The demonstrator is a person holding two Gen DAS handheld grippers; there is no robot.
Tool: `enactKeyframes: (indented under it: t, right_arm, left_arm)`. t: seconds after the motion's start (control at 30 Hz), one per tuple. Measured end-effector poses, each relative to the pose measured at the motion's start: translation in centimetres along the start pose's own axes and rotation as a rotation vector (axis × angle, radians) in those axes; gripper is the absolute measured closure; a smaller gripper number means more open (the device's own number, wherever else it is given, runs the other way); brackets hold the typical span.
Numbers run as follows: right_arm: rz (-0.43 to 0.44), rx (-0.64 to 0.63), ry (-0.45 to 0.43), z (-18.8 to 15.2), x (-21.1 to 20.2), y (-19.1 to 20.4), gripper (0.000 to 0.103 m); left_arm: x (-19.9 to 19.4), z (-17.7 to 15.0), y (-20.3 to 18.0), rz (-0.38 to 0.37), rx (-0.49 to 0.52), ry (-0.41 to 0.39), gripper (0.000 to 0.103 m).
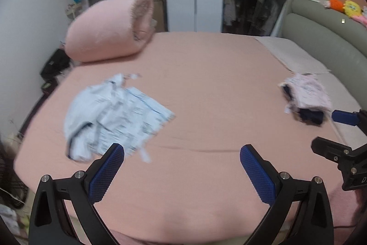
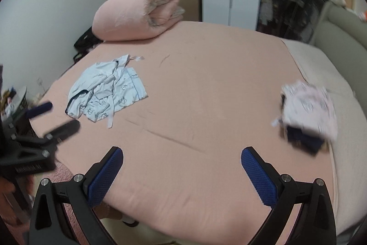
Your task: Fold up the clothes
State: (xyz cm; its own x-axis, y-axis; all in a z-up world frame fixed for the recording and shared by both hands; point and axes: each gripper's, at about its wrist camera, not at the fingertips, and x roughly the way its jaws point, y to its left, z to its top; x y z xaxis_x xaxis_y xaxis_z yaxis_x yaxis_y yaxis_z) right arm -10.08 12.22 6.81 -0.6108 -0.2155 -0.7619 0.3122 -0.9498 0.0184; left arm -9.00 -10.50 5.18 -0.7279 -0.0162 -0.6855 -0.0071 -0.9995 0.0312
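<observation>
Both tongs stood wide and empty above the near edge of the bed with the salmon-pink fitted sheet (image 2: 206,84): the left tongs (image 1: 182,172) nearest the crumpled pale-blue printed garment (image 1: 110,116), the right tongs (image 2: 182,172) facing the bed's bare middle. The blue garment lay bunched on the left half of the bed, one flat panel spread towards the centre and a loose tie trailing off its near edge; it looked like the next piece to fold. A small stack of folded clothes, pale pink print over dark navy (image 2: 307,116), sat well apart near the right edge, probably set there to keep the middle free. A rolled pink quilt (image 2: 137,15) occupied the far left corner. Between garment and stack the sheet offered broad open room for spreading and folding.
</observation>
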Motion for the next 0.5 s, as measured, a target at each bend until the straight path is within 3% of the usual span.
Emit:
enactKeyframes:
  t: [0.23,0.33,0.5]
  right_arm:
    - [0.079,-0.091,0.025,5.6,6.0,5.8,0.0]
    - [0.11,-0.117,0.004,8.2,9.1,9.0,0.0]
    - [0.177,-0.149,0.063,10.9,16.3,13.9,0.001]
  left_arm:
    - [2.8,1.9,9.7,0.113,-0.074,0.016,0.0]
    - [5.3,1.5,13.4,0.135,-0.114,0.052,0.0]
    - [10.5,-0.2,18.7,0.163,-0.152,0.137,0.0]
